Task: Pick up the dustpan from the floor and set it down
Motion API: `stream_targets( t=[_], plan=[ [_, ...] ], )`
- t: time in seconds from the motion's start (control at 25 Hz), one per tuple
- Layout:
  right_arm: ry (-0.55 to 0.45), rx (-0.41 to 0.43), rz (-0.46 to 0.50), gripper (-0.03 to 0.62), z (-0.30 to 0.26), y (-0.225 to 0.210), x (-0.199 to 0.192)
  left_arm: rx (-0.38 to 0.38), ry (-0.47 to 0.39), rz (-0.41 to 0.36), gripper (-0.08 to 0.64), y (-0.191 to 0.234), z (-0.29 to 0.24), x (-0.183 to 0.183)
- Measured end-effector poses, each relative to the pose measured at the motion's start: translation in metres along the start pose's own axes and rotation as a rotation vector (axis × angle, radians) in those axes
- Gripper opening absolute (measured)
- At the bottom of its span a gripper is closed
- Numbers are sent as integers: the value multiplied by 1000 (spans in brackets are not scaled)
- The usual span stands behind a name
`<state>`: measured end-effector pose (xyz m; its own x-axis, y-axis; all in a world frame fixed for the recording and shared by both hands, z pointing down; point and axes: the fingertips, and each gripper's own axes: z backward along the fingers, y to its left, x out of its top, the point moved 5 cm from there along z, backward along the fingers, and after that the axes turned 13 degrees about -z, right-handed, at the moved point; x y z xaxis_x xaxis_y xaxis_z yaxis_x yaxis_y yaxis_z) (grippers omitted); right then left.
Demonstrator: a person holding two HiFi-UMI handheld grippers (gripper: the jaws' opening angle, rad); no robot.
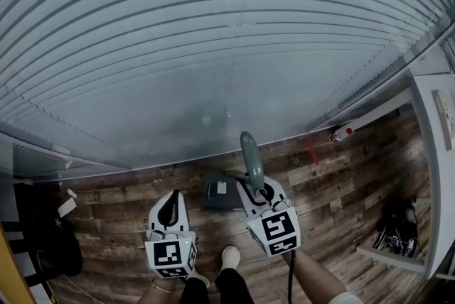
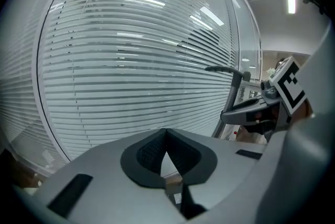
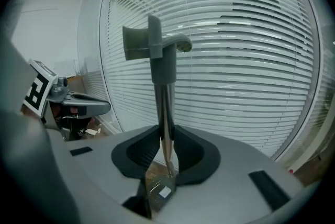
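Observation:
In the head view my right gripper is shut on the thin metal pole of the dustpan. Its grey handle sticks up above the jaws and its dark pan is low over the wood floor just ahead of my feet. The right gripper view shows the pole pinched between the black pads, the handle grip on top and the pan below. My left gripper hangs to the left of the pan, shut with nothing in it. In its own view the left gripper has its pads touching.
A glass wall with white blinds stands right ahead. A red-capped item lies at its foot on the right. A white shelf unit with dark items is at the right. A black bag sits at the left.

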<state>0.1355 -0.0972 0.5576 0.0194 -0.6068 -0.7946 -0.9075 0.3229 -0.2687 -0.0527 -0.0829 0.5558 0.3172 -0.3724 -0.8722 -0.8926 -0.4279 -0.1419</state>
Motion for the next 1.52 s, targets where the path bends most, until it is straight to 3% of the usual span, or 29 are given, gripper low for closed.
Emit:
stream_targets(
  t=[0.84, 1.52],
  plan=[
    [72, -31, -5, 98, -33, -1, -31, 15, 47, 7, 18, 19, 0, -26],
    [43, -77, -23, 98, -53, -10, -28, 31, 41, 6, 17, 33, -1, -33]
  ],
)
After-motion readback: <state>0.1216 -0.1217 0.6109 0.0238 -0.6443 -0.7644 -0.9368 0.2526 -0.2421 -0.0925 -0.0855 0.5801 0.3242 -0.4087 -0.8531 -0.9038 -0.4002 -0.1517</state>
